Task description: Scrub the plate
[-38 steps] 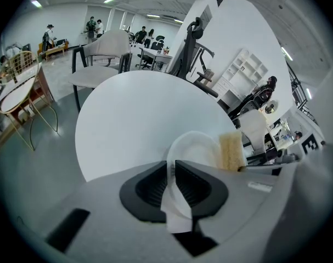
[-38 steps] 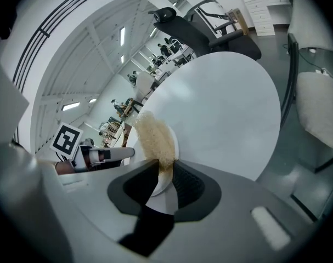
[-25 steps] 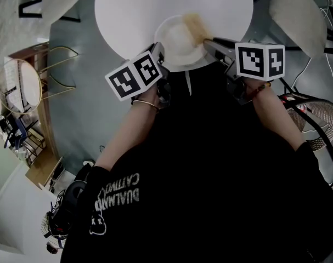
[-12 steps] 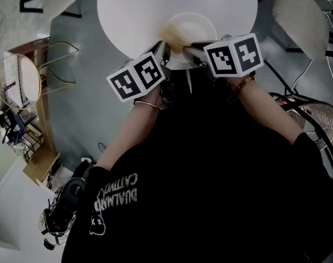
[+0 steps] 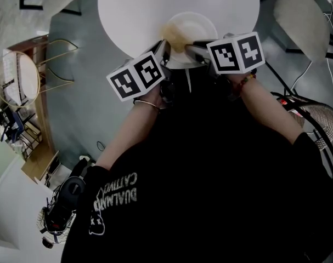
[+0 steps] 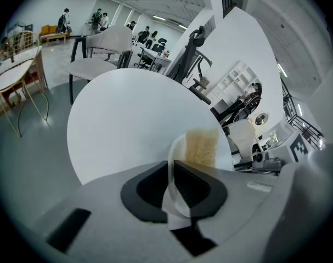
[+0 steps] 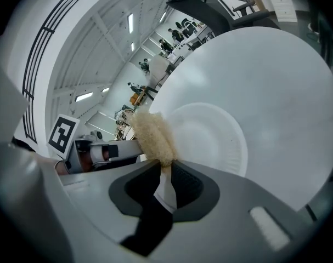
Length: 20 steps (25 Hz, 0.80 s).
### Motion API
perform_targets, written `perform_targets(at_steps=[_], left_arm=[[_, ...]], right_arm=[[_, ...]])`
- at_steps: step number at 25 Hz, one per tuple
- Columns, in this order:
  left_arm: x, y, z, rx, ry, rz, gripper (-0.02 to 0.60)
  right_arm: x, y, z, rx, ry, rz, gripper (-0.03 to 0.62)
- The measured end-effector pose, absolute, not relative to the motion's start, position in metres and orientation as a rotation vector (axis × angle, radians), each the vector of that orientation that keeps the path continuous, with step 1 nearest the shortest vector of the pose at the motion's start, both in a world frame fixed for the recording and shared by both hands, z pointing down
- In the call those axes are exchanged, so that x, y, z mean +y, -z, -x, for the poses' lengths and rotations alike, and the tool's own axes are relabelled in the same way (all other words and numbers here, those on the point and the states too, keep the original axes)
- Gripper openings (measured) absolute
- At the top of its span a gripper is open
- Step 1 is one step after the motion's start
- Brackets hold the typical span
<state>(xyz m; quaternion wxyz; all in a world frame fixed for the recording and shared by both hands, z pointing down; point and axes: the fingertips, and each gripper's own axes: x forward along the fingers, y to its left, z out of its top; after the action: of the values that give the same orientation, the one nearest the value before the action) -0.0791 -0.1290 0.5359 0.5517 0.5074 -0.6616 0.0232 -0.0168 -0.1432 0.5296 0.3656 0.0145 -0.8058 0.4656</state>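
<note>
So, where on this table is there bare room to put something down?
The table is bare from the plate out to its far rim, and to either side. It is crowded at the near edge: left claw just closed tighter on the plate's rim, right claw holding the sponge there.

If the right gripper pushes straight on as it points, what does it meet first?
Most likely the plate: the sponge clamped in the right gripper leads and lies against or just over its inner face; depth is unclear.
</note>
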Motion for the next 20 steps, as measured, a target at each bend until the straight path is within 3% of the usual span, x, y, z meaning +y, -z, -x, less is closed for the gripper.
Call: perform_targets(at_steps=[20], left_arm=[[-0.129, -0.539, 0.087, -1.579, -0.07, -1.186, 0.04]], right_arm=[[-0.166, -0.533, -0.007, -2.067, -1.227, -0.14, 0.058]])
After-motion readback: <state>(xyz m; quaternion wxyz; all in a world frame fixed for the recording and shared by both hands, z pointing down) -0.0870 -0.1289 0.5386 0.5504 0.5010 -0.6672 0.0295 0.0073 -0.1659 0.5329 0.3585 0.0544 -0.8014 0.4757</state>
